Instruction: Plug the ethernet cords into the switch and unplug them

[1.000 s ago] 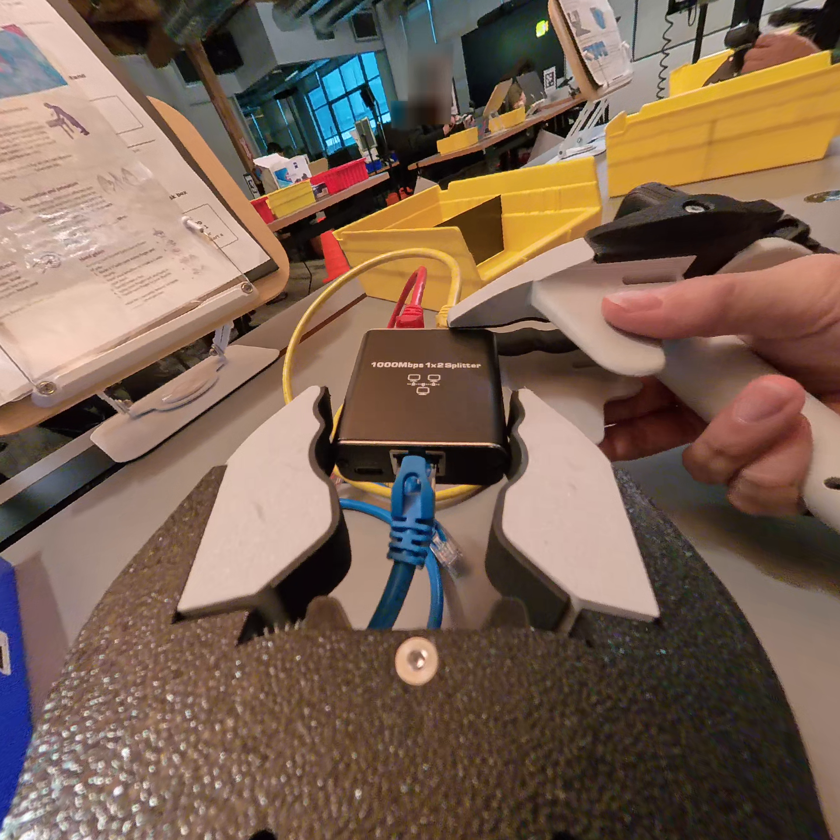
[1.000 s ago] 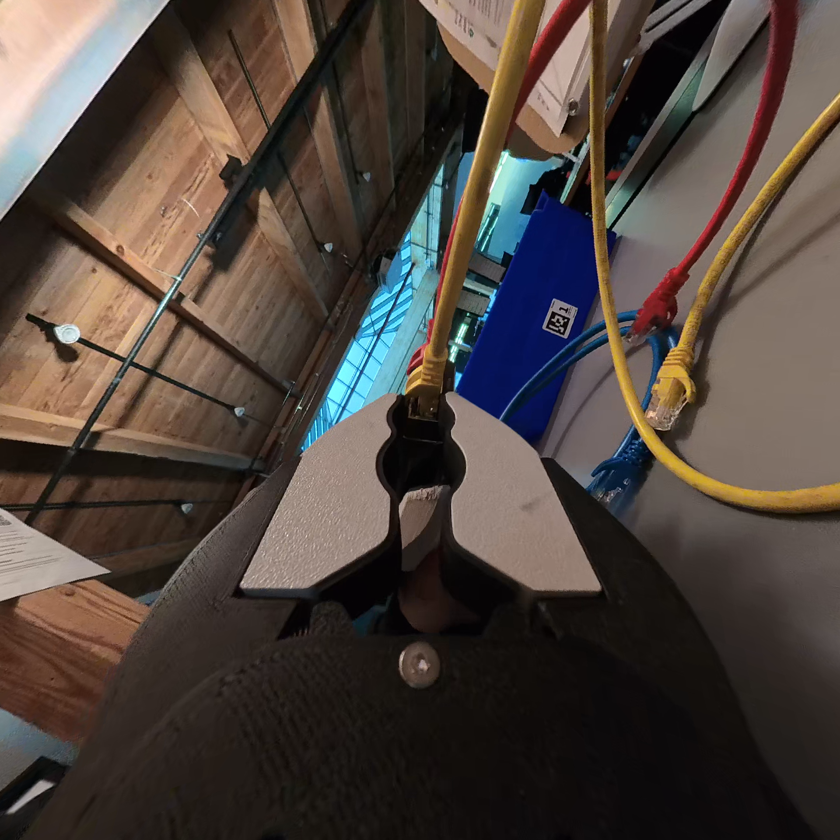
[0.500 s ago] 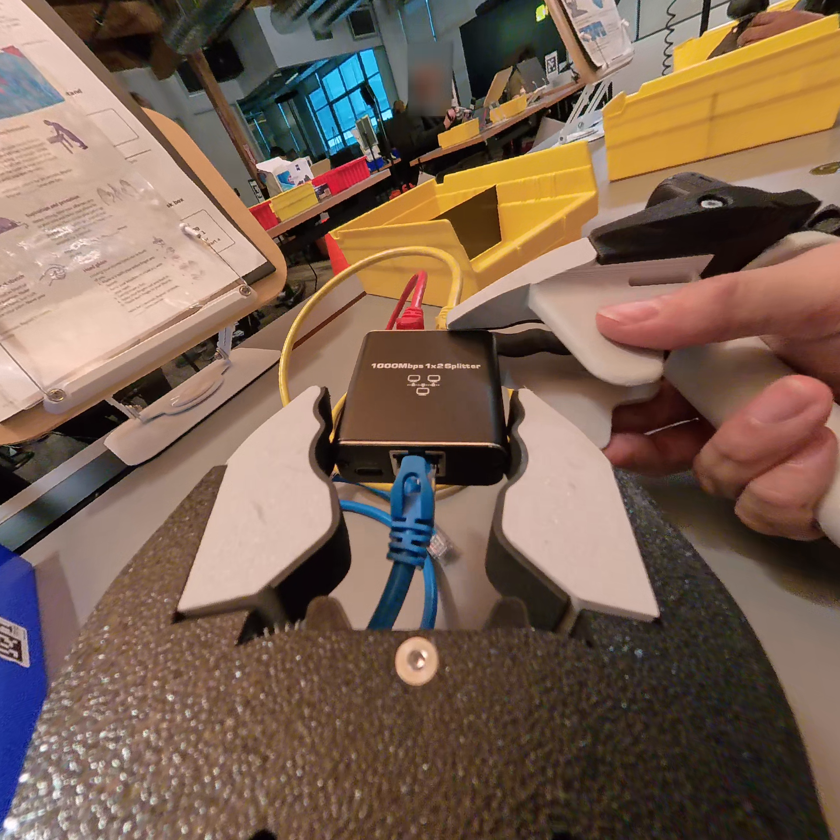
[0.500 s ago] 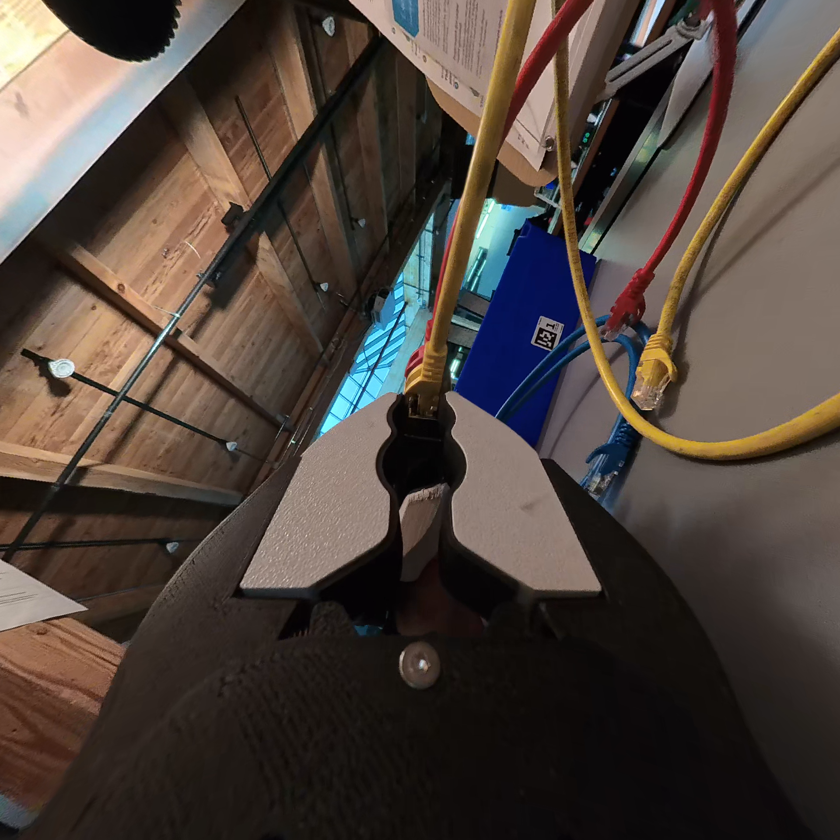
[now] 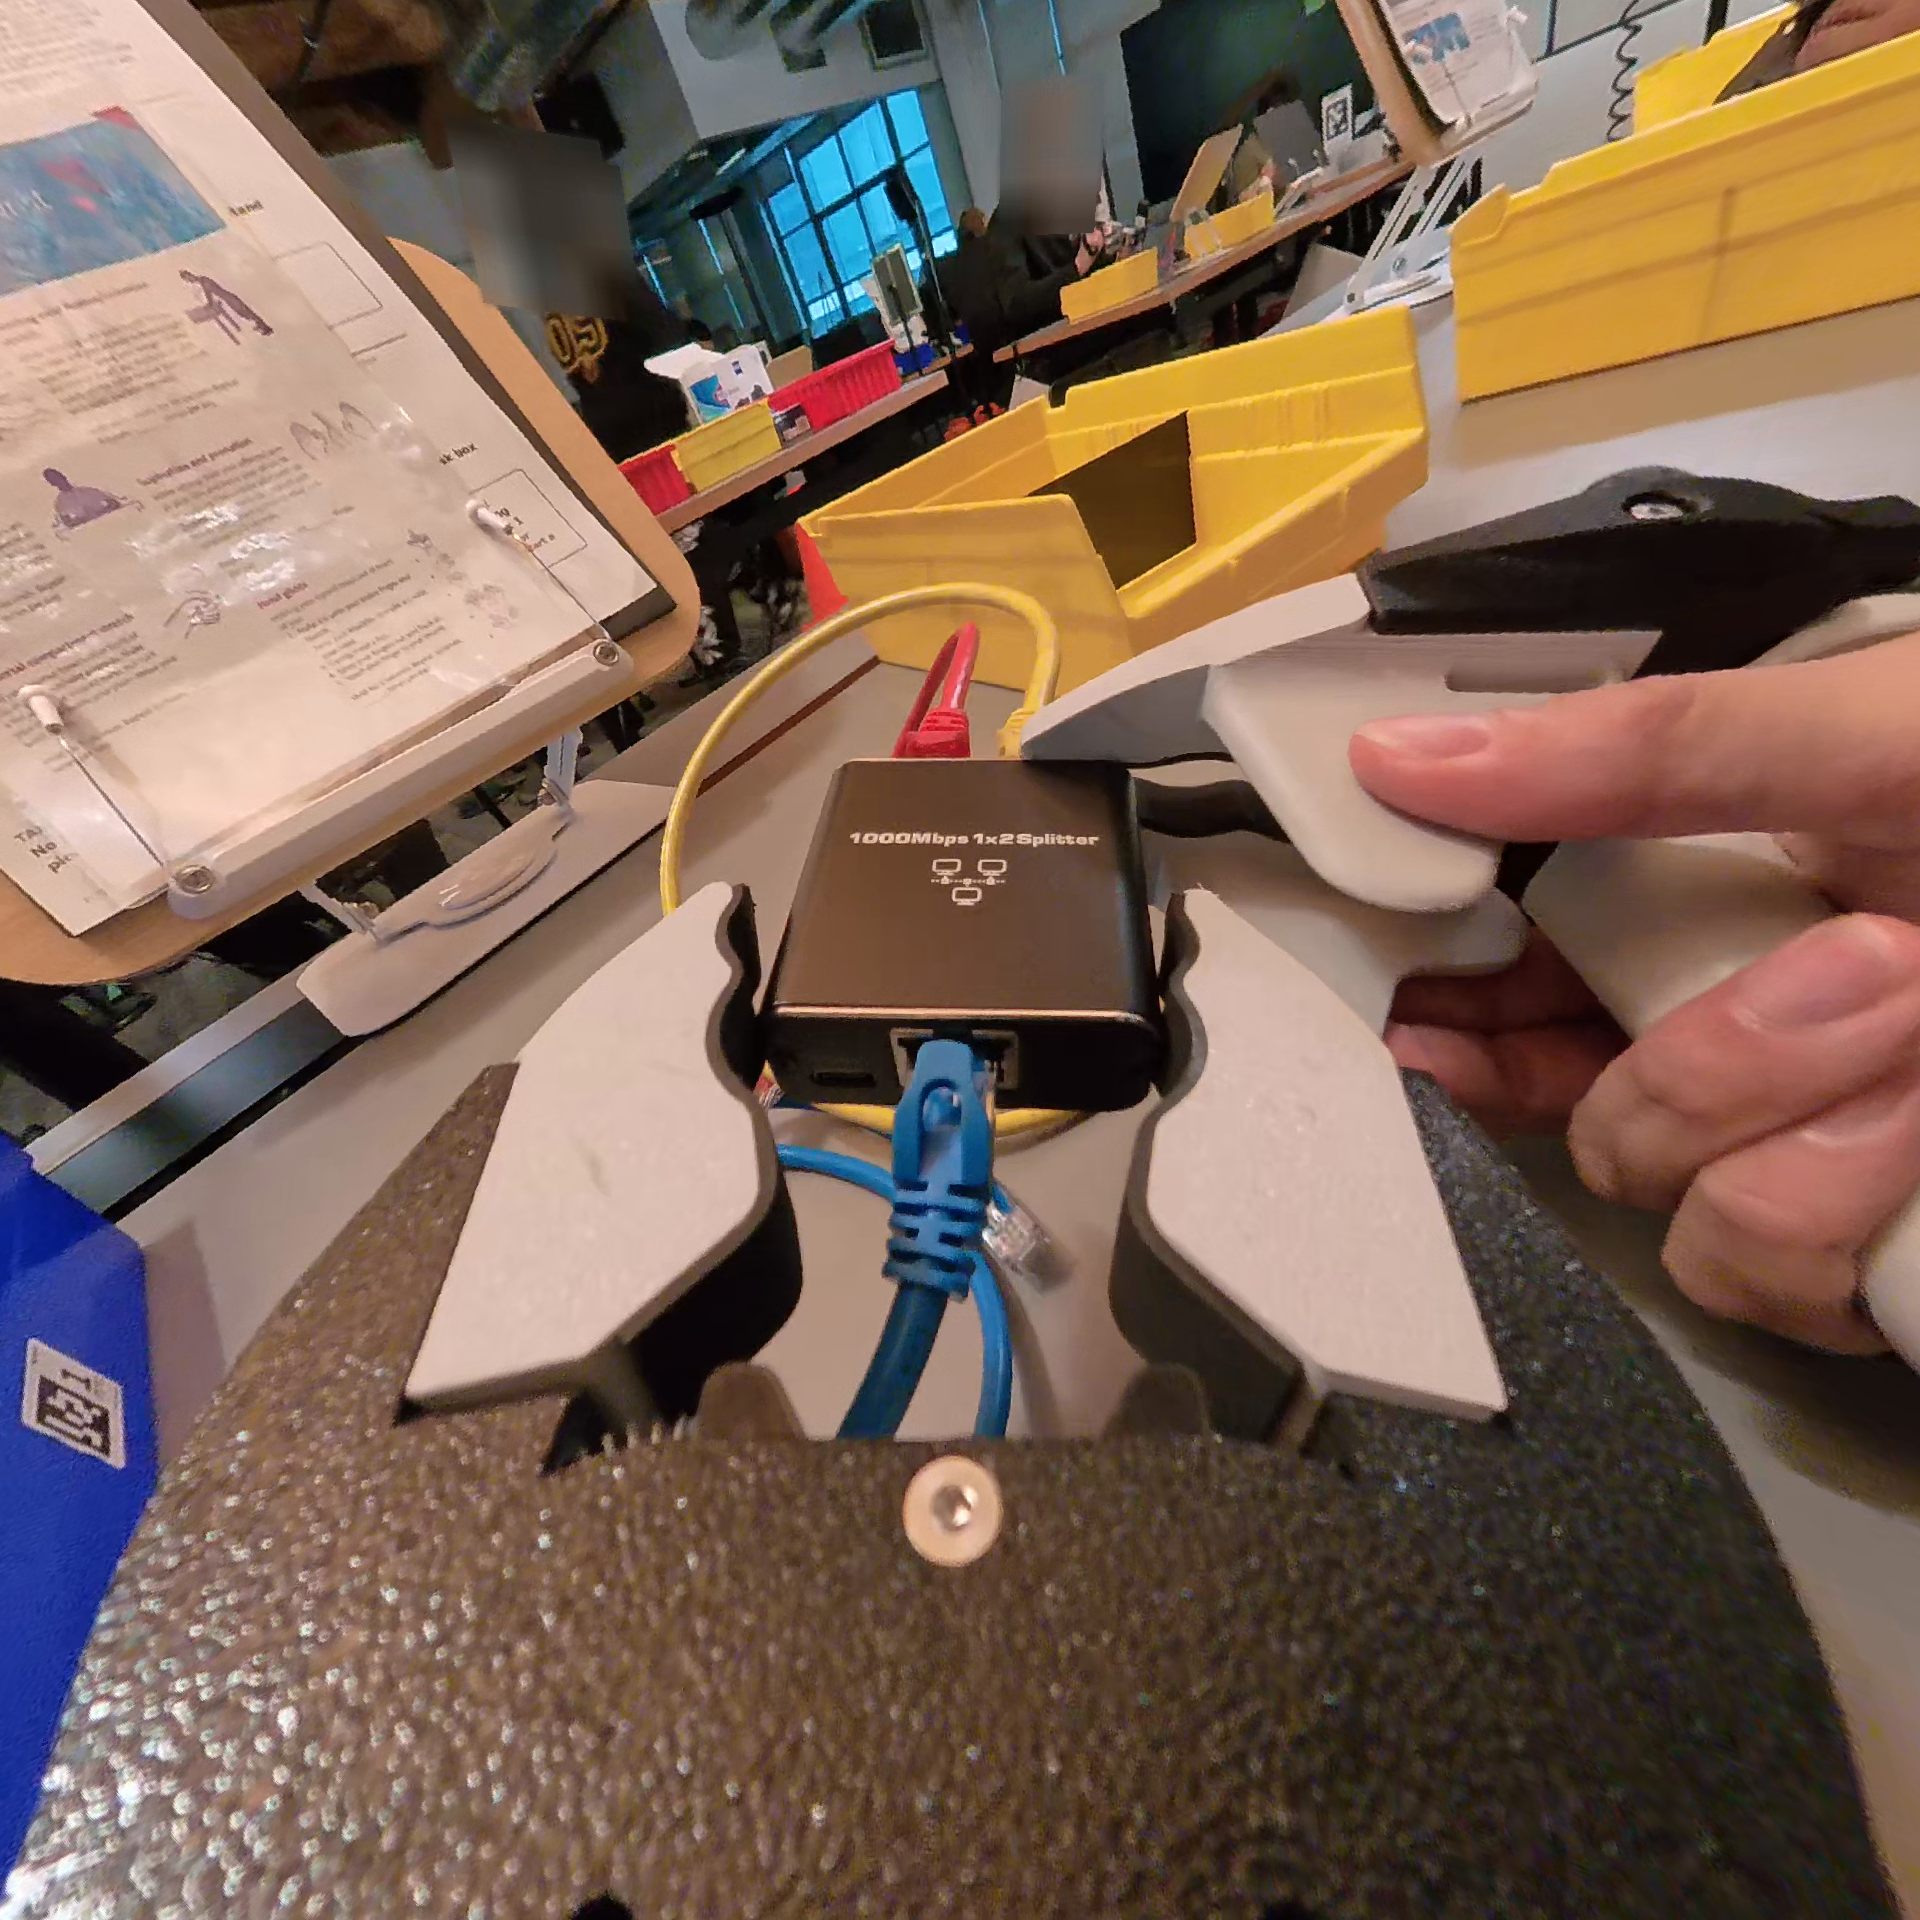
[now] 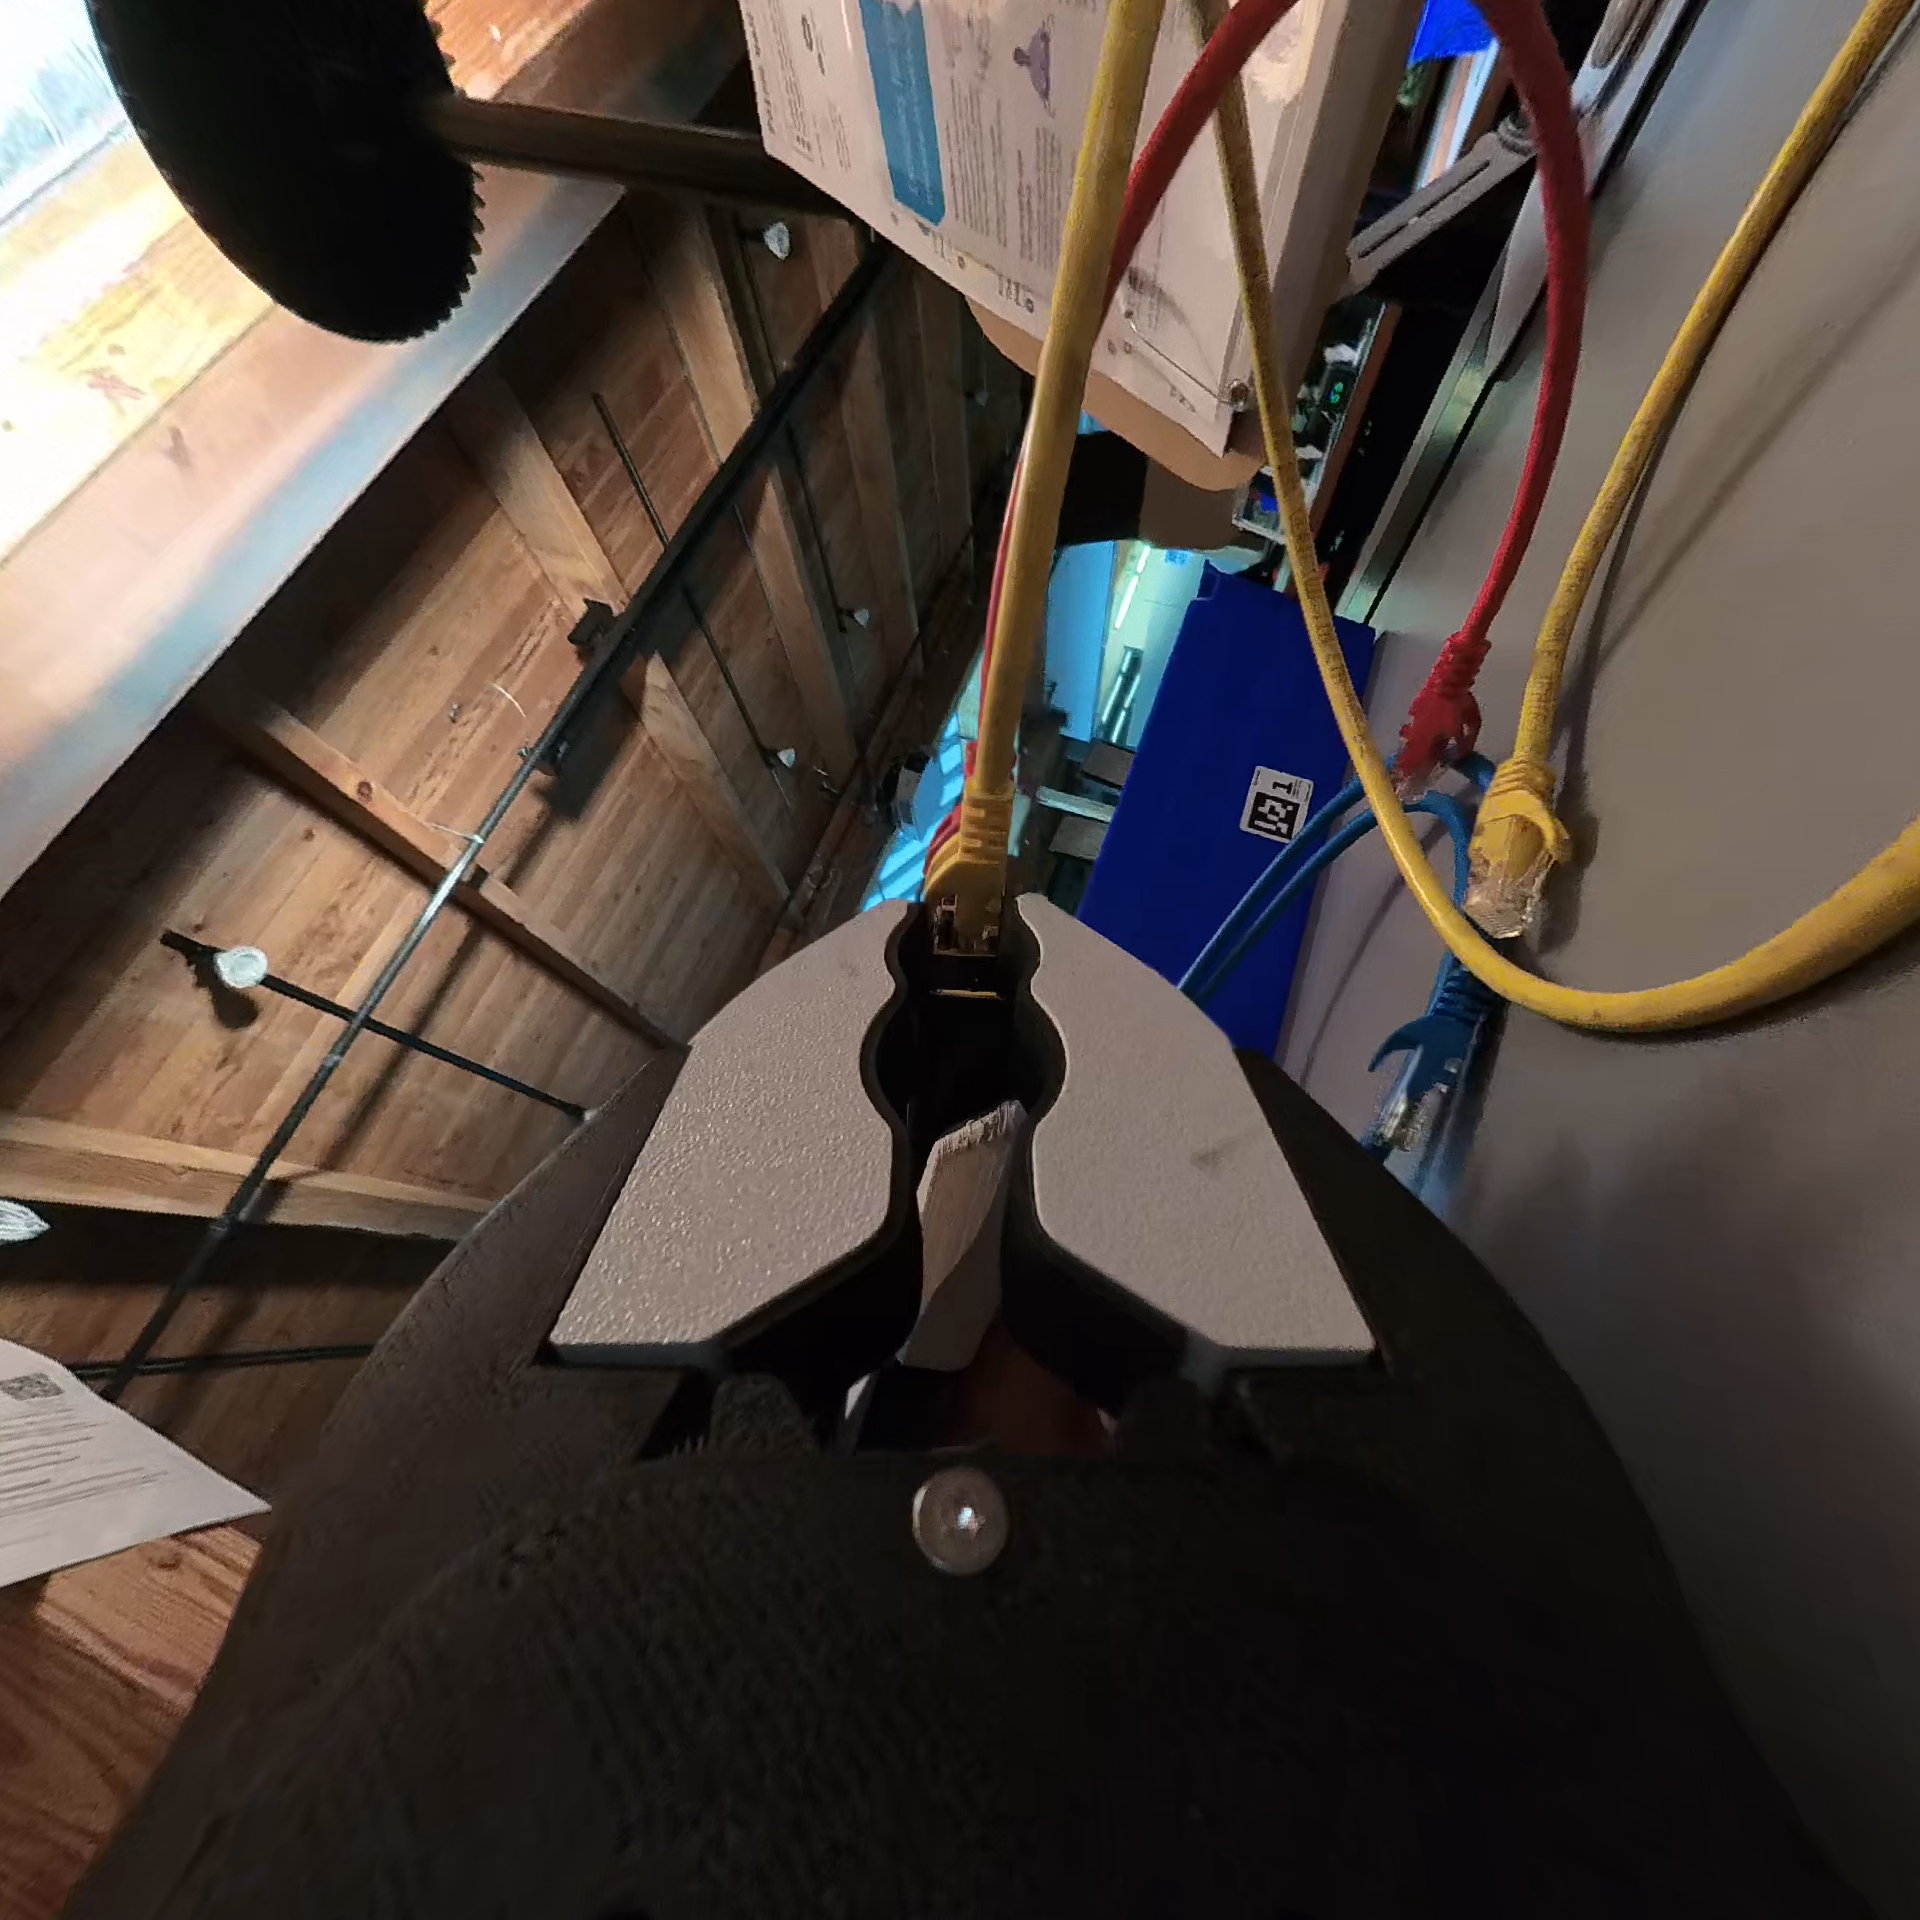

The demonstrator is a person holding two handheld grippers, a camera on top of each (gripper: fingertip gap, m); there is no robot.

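Note:
The black switch (image 5: 966, 966) lies on the grey table (image 5: 623, 894). My left gripper (image 5: 961, 920) is shut on its two sides. A blue cord's plug (image 5: 940, 1143) sits in its near port. A red plug (image 5: 940, 727) and a yellow plug (image 5: 1021, 717) sit at its far side. My right gripper (image 5: 1049, 727), held by a hand (image 5: 1714, 987), reaches in from the right. In the right wrist view my right gripper (image 6: 968, 920) is shut on the yellow plug (image 6: 977, 831). How deep that plug sits in the port is hidden.
Loose cord ends lie on the table: yellow (image 6: 1512, 852), red (image 6: 1439, 707), blue (image 6: 1423, 1060), and a clear one (image 5: 1023, 1242). A paper stand (image 5: 260, 520) is at the left, yellow bins (image 5: 1143, 520) behind, a blue bin (image 5: 52, 1403) at the near left.
Both grips hold as before. The right gripper has tilted a little at the switch, so the loose cords sit lower in its view. No plug has visibly come out.

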